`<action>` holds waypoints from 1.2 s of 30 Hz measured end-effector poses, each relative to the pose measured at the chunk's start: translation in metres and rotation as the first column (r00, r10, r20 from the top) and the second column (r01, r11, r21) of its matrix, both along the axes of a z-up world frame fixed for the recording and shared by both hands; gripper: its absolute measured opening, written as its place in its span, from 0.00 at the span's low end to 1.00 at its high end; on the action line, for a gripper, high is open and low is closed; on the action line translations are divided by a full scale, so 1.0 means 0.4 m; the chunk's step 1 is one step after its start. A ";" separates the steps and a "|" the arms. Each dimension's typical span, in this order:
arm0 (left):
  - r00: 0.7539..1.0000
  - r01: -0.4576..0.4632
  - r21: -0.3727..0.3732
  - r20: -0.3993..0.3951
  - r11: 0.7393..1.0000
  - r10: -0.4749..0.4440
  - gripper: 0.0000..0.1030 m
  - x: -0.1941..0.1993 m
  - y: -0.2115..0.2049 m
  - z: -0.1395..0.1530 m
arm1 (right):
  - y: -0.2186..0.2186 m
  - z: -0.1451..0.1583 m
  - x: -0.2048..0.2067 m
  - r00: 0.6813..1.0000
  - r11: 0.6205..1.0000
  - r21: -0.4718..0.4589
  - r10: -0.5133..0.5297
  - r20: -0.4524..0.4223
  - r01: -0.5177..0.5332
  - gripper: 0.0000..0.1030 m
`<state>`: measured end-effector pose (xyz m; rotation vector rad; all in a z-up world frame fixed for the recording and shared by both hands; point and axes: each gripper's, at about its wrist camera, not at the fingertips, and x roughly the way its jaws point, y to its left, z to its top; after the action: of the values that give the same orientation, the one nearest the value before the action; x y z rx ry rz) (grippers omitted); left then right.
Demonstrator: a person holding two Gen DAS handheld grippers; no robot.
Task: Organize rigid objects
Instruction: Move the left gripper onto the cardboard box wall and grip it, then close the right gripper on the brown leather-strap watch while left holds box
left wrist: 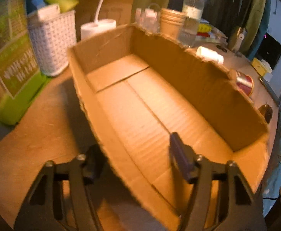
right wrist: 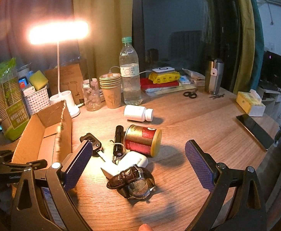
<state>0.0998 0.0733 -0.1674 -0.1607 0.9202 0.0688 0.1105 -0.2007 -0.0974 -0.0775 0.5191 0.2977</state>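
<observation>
An open cardboard box [left wrist: 178, 61] with a bare floor fills the left wrist view. My left gripper [left wrist: 134, 144] straddles its near long wall, one finger outside and one finger [left wrist: 178, 154] inside; the pads stand apart from the wall, so it is open. To the right of the box [right wrist: 44, 134] lie a car key [right wrist: 91, 141], a black flashlight [right wrist: 118, 140], a red can [right wrist: 143, 137] on its side, a white pill bottle [right wrist: 138, 112], a white earbud case [right wrist: 128, 161] and a wristwatch [right wrist: 134, 182]. My right gripper [right wrist: 139, 144] hovers open over this cluster, holding nothing.
Behind the box stand a white basket [left wrist: 52, 44], a green package [left wrist: 15, 71], a lit desk lamp [right wrist: 63, 100], stacked paper cups [right wrist: 111, 90] and a water bottle [right wrist: 129, 73]. At the right are a steel flask [right wrist: 214, 76], scissors [right wrist: 190, 94], a tissue box [right wrist: 250, 102] and a phone [right wrist: 254, 130].
</observation>
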 end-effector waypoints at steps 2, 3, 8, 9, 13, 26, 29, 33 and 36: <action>1.000 0.024 0.021 0.002 0.999 -0.024 0.46 0.011 -0.005 0.001 | -0.002 0.002 0.002 1.000 1.000 0.002 -0.005 0.000 0.005 0.96; 0.999 0.036 0.029 0.000 0.999 -0.036 0.44 0.015 -0.009 0.002 | -0.003 0.002 0.003 1.000 1.000 0.003 -0.006 -0.001 0.006 0.96; 0.995 0.100 0.084 -0.008 0.991 -0.100 0.33 0.048 -0.036 0.007 | 0.001 -0.003 0.004 1.000 1.000 0.001 -0.002 -0.007 0.002 0.96; 0.993 0.117 0.098 -0.009 0.988 -0.117 0.31 0.059 -0.042 0.008 | 0.001 -0.005 0.005 1.000 1.000 -0.001 -0.001 -0.010 0.001 0.96; 0.985 0.170 0.138 -0.013 0.976 -0.170 0.28 0.095 -0.045 0.010 | 0.003 -0.015 0.009 1.000 1.000 -0.010 -0.007 -0.017 0.006 0.96; 0.985 0.164 0.004 0.059 0.986 -0.164 0.28 0.114 0.014 0.007 | 0.000 -0.042 0.032 0.999 0.998 -0.038 -0.042 -0.034 0.041 0.96; 0.986 0.155 -0.021 0.058 0.988 -0.154 0.28 0.098 0.028 0.007 | 0.002 -0.050 0.036 0.998 0.998 -0.039 -0.040 -0.047 0.038 0.96; 0.989 0.139 -0.043 0.056 0.989 -0.137 0.28 0.091 0.039 0.006 | 0.008 -0.072 0.040 0.997 0.999 -0.039 -0.030 -0.075 0.027 0.96; 0.990 0.136 -0.045 0.050 0.990 -0.133 0.28 0.100 0.035 0.005 | 0.019 -0.094 0.044 0.995 0.999 -0.043 -0.010 -0.097 0.006 0.96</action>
<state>0.1398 0.0873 -0.1653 -0.1437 0.8841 -0.0819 0.1282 -0.1933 -0.1348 -0.1028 0.6225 0.2832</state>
